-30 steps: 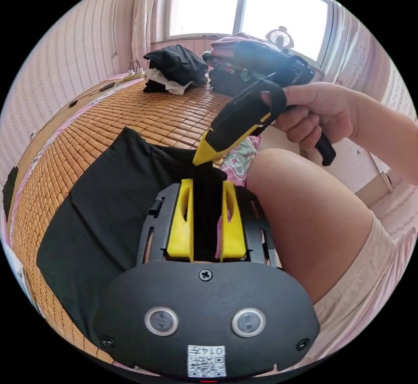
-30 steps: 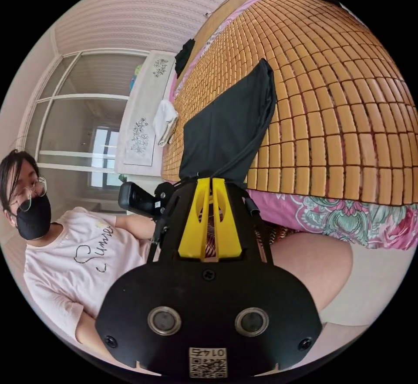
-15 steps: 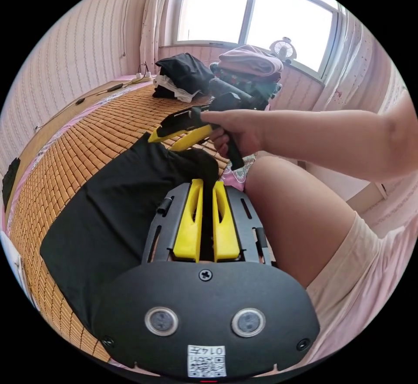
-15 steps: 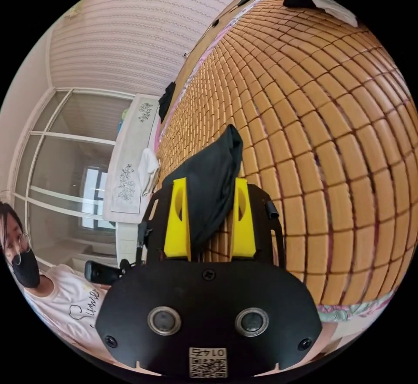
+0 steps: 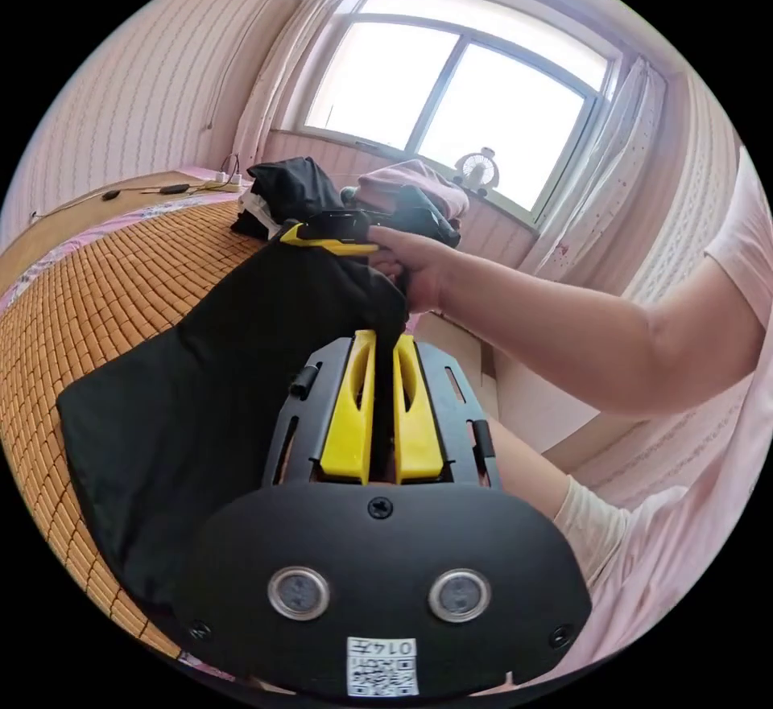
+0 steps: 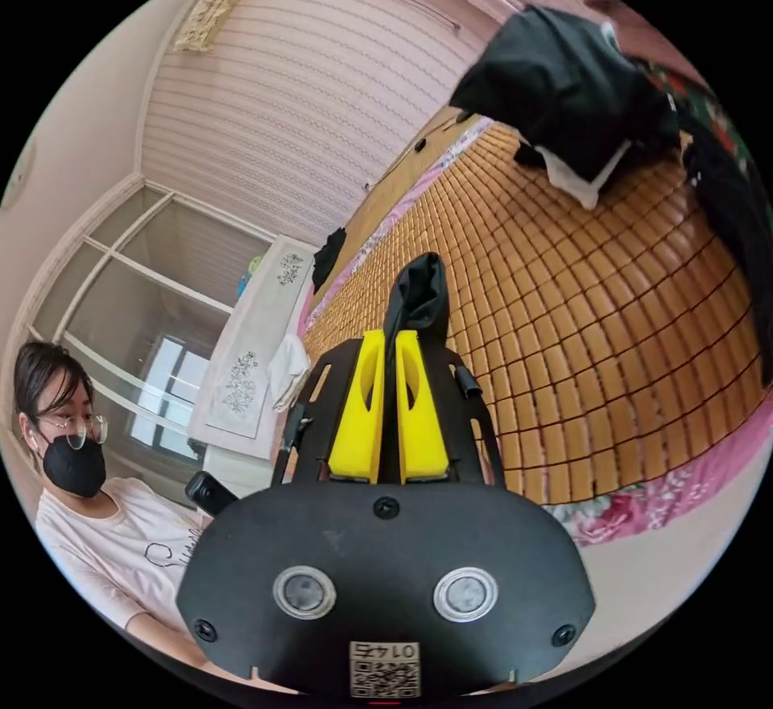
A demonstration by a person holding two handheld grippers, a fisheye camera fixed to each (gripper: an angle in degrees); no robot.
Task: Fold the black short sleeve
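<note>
Left gripper view, from the left side over: a bamboo mat (image 5: pixel 97 290) on the bed, brown and made of small tiles. On top of it, the black shirt (image 5: pixel 201 387), spread wide at the low left, lifted up toward the middle. In the middle, the left gripper (image 5: pixel 384 343), yellow jaws pressed close together, a fold of the black shirt pinched tight between them. Just above, the right gripper (image 5: pixel 326 236), held flat in a hand (image 5: pixel 415 262), touching the top edge of the same shirt; hard to tell from here if open or closed. Behind that, a pile of clothes (image 5: pixel 294 190) on the far end of the mat, next to a bright window (image 5: pixel 451 105) with a small fan (image 5: pixel 477 170) on the sill. On the right, a bare arm (image 5: pixel 580 331) reaching across. Right gripper view, from the left side over: a person (image 6: pixel 97 532) in a pale top at the low left, a glass door (image 6: pixel 145 323) behind. In the middle, the right gripper (image 6: pixel 386 347), yellow jaws close together, clamped on a bunched corner of the black shirt (image 6: pixel 419 294) that sticks up past the tips. To the right, the bamboo mat (image 6: pixel 596 323), with a flowered sheet (image 6: pixel 644 500) under its edge. At the top right, the pile of clothes (image 6: pixel 572 89), black on top, a bit of white below.
</note>
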